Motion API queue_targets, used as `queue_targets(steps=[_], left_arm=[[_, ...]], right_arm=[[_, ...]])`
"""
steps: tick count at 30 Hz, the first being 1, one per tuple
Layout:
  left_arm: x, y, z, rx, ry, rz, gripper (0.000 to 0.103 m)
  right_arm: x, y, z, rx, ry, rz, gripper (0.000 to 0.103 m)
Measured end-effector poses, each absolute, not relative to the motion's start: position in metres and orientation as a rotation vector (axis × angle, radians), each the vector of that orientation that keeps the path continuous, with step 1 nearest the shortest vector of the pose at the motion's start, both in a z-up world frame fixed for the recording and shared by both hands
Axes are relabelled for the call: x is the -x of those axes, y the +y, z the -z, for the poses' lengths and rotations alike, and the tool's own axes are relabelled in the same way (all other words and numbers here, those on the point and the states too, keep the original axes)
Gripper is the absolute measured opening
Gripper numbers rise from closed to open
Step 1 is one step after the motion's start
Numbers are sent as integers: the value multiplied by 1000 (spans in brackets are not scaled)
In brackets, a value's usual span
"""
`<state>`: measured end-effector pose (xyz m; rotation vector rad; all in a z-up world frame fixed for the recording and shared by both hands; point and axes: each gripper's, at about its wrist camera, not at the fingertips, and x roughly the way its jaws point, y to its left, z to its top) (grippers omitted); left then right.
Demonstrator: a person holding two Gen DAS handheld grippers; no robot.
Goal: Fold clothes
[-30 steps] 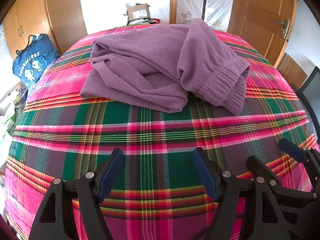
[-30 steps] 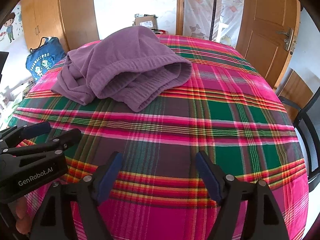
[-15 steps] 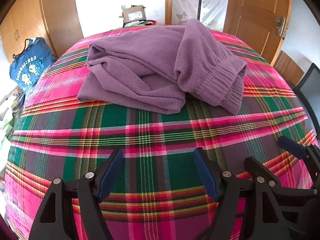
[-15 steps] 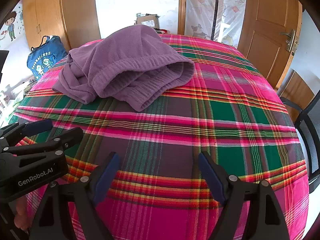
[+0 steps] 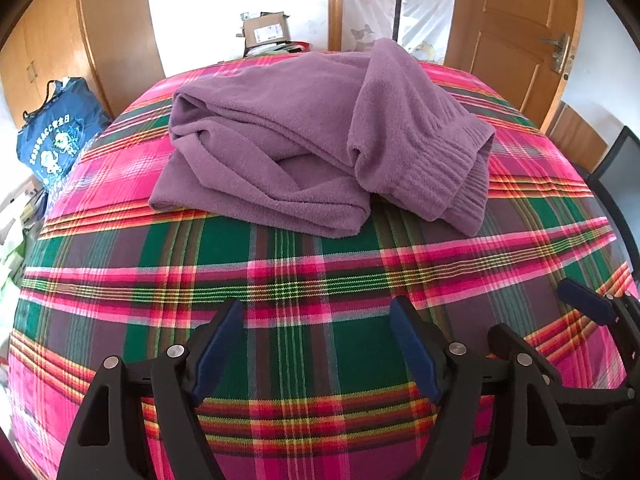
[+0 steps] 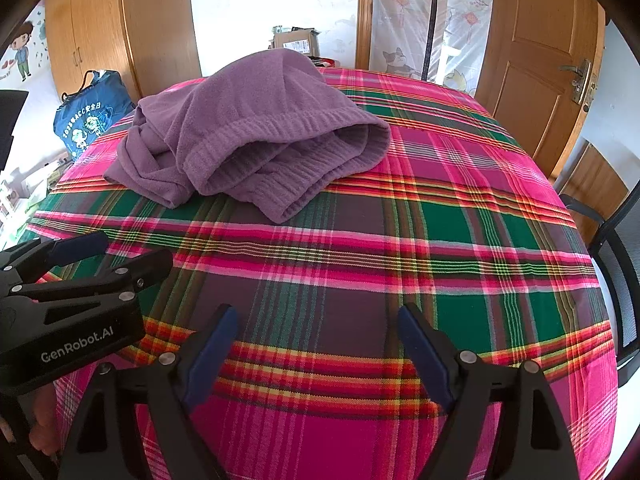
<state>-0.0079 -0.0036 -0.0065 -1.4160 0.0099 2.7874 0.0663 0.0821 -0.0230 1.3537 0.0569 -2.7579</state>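
Room's pretty bright, daylight blasting through the big window (image 5: 236,12) straight behind the plaid-covered bed (image 5: 320,280). Wooden wardrobe (image 6: 88,36) to the left of the window with a blue tote bag (image 5: 56,136) at its foot, and a cardboard box (image 5: 268,32) sits right under the window. Right of the window there's a wooden door (image 6: 540,60), with a black mesh chair (image 6: 616,248) near it.

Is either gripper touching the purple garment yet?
No. The left gripper and right gripper are both open over bare plaid cloth, well short of the crumpled garment.
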Motion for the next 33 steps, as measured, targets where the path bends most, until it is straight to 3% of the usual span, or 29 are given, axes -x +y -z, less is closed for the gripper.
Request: queue_targets(steps=[9, 26, 29, 33], left_arm=[[14, 2, -1, 1429, 123, -2765, 77], [4, 63, -29, 884, 819, -2528, 77], [15, 70, -25, 928, 842, -2526, 77], [34, 65, -28, 985, 742, -2542, 77]], right_arm=[[-67, 82, 22, -1353, 55, 2755, 84], [-67, 82, 22, -1350, 51, 2742, 87], [-67, 82, 22, -1350, 52, 2740, 87], [-67, 81, 22, -1350, 56, 2736, 89]])
